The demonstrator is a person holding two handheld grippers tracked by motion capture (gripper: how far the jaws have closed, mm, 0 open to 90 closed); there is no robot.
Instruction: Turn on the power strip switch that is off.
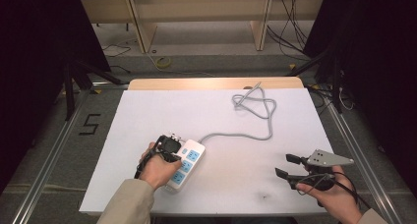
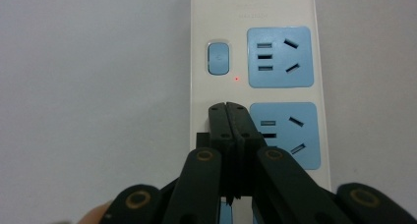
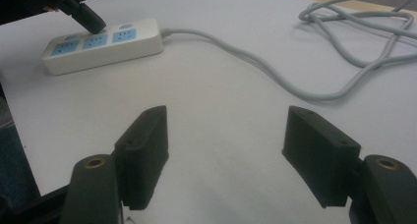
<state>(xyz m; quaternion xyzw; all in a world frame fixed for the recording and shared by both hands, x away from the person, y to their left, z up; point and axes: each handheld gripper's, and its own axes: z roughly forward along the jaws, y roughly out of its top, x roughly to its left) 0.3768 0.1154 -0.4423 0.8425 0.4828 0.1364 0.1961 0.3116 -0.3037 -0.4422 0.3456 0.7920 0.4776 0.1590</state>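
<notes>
Power strip (image 2: 253, 62) under my left gripper (image 2: 230, 108): smooth, slightly glossy white plastic, with matt light-blue socket faces (image 2: 280, 57). Its cord (image 3: 275, 71) at 1 o'clock looks like smooth grey rubbery sheath. Bench (image 1: 162, 111) cover is matt white and paper-like, with a bare wood edge (image 1: 216, 83) at 12 o'clock. My right gripper (image 3: 226, 153) has matt black plastic jaws and a grey metal-looking plate (image 1: 328, 158). My sleeve (image 1: 129, 203) is beige cloth.

The left gripper (image 2: 229, 111), jaws pressed together, covers part of the power strip (image 2: 255, 8), whose near end runs off the bottom edge; faint lettering at its far end is unreadable.
</notes>
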